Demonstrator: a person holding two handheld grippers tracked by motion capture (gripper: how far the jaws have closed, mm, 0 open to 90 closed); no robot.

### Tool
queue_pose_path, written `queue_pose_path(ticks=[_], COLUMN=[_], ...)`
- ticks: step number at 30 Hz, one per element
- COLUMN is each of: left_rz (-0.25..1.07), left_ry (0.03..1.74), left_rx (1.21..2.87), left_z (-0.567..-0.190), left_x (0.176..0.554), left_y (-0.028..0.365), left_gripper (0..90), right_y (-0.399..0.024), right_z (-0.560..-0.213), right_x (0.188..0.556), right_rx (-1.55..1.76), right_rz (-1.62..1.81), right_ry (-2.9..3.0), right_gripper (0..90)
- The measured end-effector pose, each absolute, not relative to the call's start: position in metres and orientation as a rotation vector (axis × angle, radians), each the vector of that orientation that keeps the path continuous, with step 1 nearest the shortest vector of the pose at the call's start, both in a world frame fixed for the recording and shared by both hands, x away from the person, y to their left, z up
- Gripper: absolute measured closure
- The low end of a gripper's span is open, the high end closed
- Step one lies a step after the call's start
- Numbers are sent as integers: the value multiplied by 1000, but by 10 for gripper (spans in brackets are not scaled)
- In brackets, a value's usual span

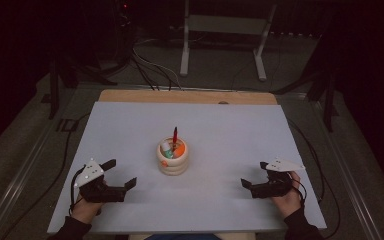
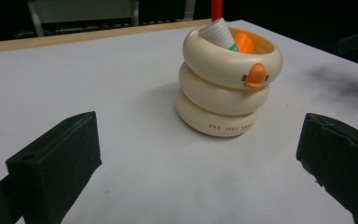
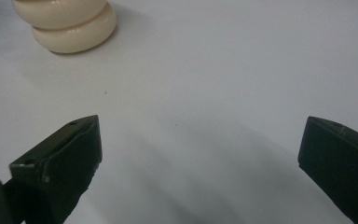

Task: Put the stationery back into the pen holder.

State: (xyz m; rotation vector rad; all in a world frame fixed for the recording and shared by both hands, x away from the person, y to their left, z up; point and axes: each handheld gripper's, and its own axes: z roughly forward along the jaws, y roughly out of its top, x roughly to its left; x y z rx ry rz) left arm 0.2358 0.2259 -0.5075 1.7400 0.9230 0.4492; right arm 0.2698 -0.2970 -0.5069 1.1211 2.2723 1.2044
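High view gives me the cream holder point(image 1: 173, 161) mid-tabletop point(image 1: 130, 125), pens inside, with my left hand-held gripper point(image 1: 121, 174) and right hand-held gripper point(image 1: 253, 175) both spread apart, flanking it, holding nothing.

Your room is dim; only the counter point(image 1: 130, 125) is lit, from above, and everything beyond its far edge falls into black. Soft shadows lie under each tool and beside the cup point(image 2: 223, 93). In both gripper views the near jaws are blurred and the counter looks grainy, without glare.
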Motion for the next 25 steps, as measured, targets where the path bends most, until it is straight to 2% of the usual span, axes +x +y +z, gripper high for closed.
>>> queue_pose_path(ticks=[7, 25], left_rz=[450, 449], left_ry=[920, 921], left_rx=[1738, 1733], left_z=[-507, -508], left_x=[234, 234], left_y=[227, 227], left_gripper=[3, 3], right_y=[-309, -312], right_z=[-508, -512], right_x=[260, 268], right_rx=[1138, 1160], right_rz=[1233, 1284], right_ry=[2254, 2270], right_gripper=[0, 0])
